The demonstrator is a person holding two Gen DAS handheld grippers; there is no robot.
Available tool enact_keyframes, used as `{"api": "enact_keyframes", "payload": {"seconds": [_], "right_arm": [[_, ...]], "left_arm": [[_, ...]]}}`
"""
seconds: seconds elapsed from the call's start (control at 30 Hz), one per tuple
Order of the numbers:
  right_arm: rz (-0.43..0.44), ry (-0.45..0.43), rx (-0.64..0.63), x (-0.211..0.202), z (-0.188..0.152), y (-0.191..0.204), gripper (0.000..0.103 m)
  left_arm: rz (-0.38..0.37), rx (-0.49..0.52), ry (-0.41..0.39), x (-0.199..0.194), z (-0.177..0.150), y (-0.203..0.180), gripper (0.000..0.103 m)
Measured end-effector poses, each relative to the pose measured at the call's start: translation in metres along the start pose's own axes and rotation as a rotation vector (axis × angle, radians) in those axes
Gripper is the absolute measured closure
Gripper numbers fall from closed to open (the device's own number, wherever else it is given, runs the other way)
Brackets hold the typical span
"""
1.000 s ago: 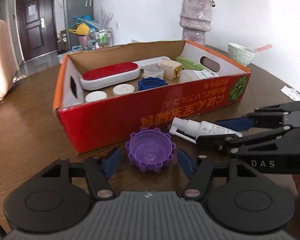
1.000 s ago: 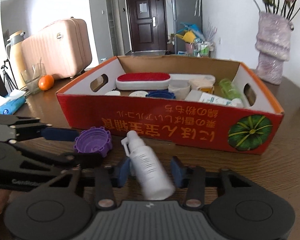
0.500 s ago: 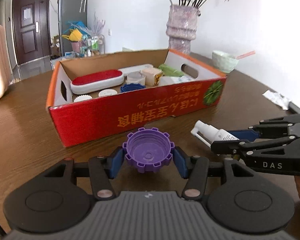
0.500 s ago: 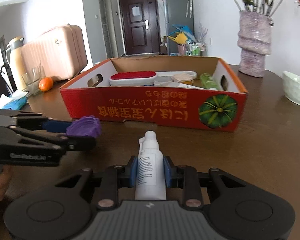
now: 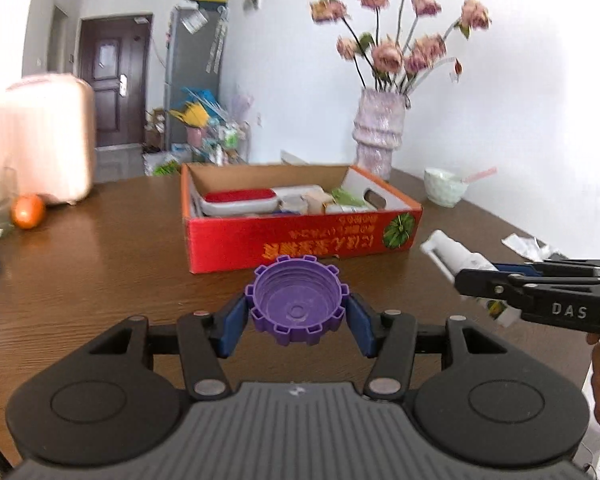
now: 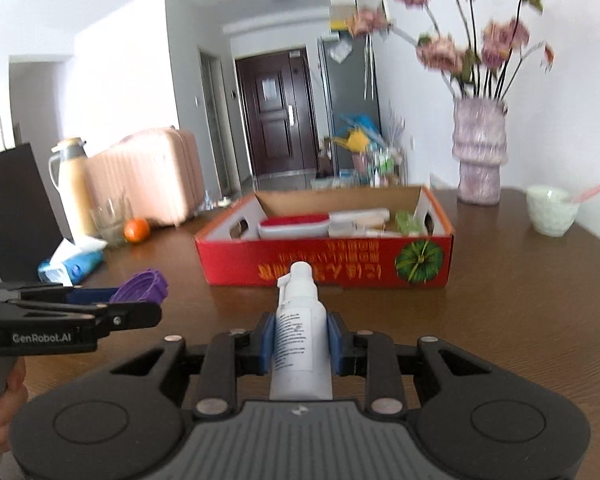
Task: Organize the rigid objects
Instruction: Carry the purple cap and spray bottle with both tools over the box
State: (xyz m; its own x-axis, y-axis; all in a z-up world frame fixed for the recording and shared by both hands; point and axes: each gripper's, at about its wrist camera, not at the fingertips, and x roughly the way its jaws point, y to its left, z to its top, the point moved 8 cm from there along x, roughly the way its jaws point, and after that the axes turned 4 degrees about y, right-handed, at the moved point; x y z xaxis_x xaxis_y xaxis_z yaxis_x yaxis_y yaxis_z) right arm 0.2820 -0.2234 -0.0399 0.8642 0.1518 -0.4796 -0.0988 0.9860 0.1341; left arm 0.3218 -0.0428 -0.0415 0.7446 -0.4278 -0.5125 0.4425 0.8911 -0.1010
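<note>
**Left wrist view: two grippers carrying items near a red box**

Largest is the round brown wooden table (image 5: 100, 280). On it sits an open red cardboard box (image 5: 300, 240) holding assorted items. Left gripper (image 5: 296, 320) grasps a purple notched plastic cap (image 5: 296, 304), open side up. Right gripper (image 6: 300, 340) clamps a white plastic spray bottle (image 6: 300, 336), nozzle toward the box.

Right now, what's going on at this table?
A person is tidying loose items with two handheld grippers. The left gripper is clamped on a purple cap; the right gripper, whose jaws have just been closing, grips a white spray bottle. Both are held off the table, short of the red cardboard box, which already holds several items.
</note>
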Motion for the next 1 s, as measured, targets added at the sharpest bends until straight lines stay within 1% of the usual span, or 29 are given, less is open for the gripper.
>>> {"api": "enact_keyframes", "payload": {"seconds": [0.13,0.27,0.4,0.53,0.63,0.77,0.93,1.0], "right_arm": [[0.003,-0.039,0.001,-0.028,0.002,0.008,0.076],[0.005,-0.079,-0.013,-0.052,0.006,0.016,0.076],[-0.001,-0.113,-0.031,-0.074,0.011,0.023,0.076],[-0.009,-0.132,-0.048,-0.089,0.013,0.027,0.076],[-0.008,-0.136,-0.051,-0.093,0.012,0.028,0.076],[-0.006,-0.129,-0.054,-0.086,0.015,0.028,0.076],[-0.001,-0.113,-0.076,-0.066,0.025,0.026,0.076],[0.002,-0.104,-0.092,-0.056,0.030,0.026,0.076]], "left_arm": [[0.018,0.008,-0.063,-0.036,0.005,-0.005,0.048],[0.023,0.016,-0.109,-0.063,0.009,-0.012,0.048],[0.017,0.018,-0.142,-0.083,0.010,-0.018,0.048],[0.010,0.025,-0.161,-0.096,0.009,-0.022,0.048],[0.003,0.022,-0.165,-0.099,0.010,-0.021,0.048],[0.004,0.030,-0.158,-0.094,0.013,-0.020,0.048],[-0.015,0.035,-0.140,-0.075,0.024,-0.017,0.048],[-0.010,0.041,-0.132,-0.064,0.028,-0.014,0.048]]}}
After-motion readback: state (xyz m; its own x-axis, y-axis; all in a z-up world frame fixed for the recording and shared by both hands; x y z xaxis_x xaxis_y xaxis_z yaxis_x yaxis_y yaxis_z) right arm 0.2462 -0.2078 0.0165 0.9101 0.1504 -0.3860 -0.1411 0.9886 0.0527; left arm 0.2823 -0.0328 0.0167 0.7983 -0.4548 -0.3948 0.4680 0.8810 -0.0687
